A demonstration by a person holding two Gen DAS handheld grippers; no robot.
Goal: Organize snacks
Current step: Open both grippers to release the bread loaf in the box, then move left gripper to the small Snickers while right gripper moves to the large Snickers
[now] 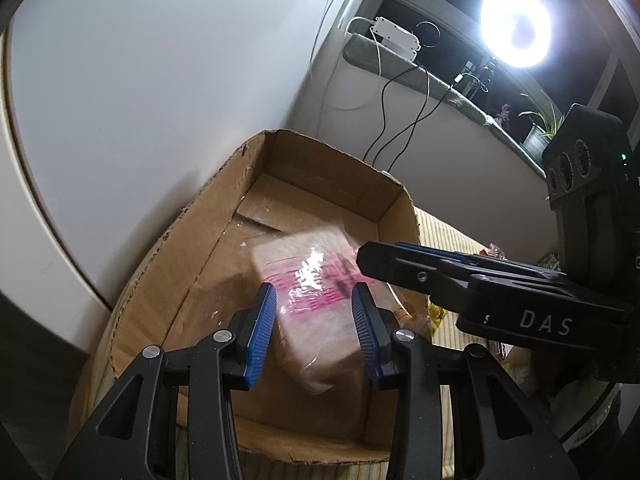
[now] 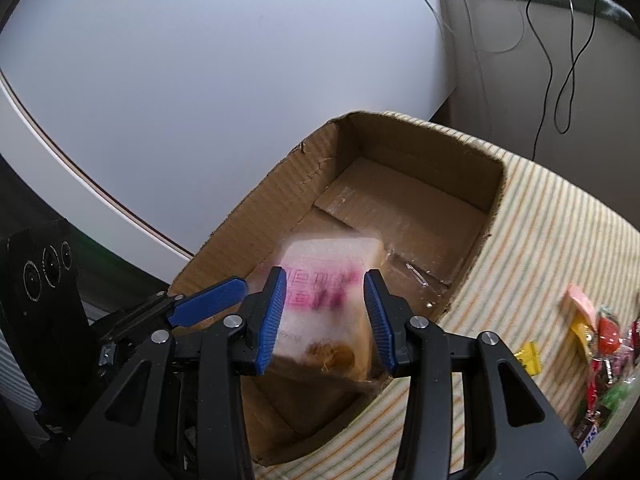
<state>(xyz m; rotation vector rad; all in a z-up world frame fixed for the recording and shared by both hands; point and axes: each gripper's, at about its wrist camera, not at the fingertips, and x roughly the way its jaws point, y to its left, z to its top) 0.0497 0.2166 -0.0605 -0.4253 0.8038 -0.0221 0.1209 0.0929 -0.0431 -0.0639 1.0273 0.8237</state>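
Right claw (image 2: 325, 320) hangs open, wrapped bread (image 2: 328, 304) blurred between its pads, over the cardboard box (image 2: 260, 216). Left claw (image 1: 314, 332) open too. Box otherwise bare; loose snacks (image 2: 600, 344) wait far right on the striped surface (image 2: 540, 240).

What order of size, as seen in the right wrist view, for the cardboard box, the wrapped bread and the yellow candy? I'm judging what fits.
1. cardboard box
2. wrapped bread
3. yellow candy

The bread is blurred and nearer the camera, yet clearly smaller than the box.
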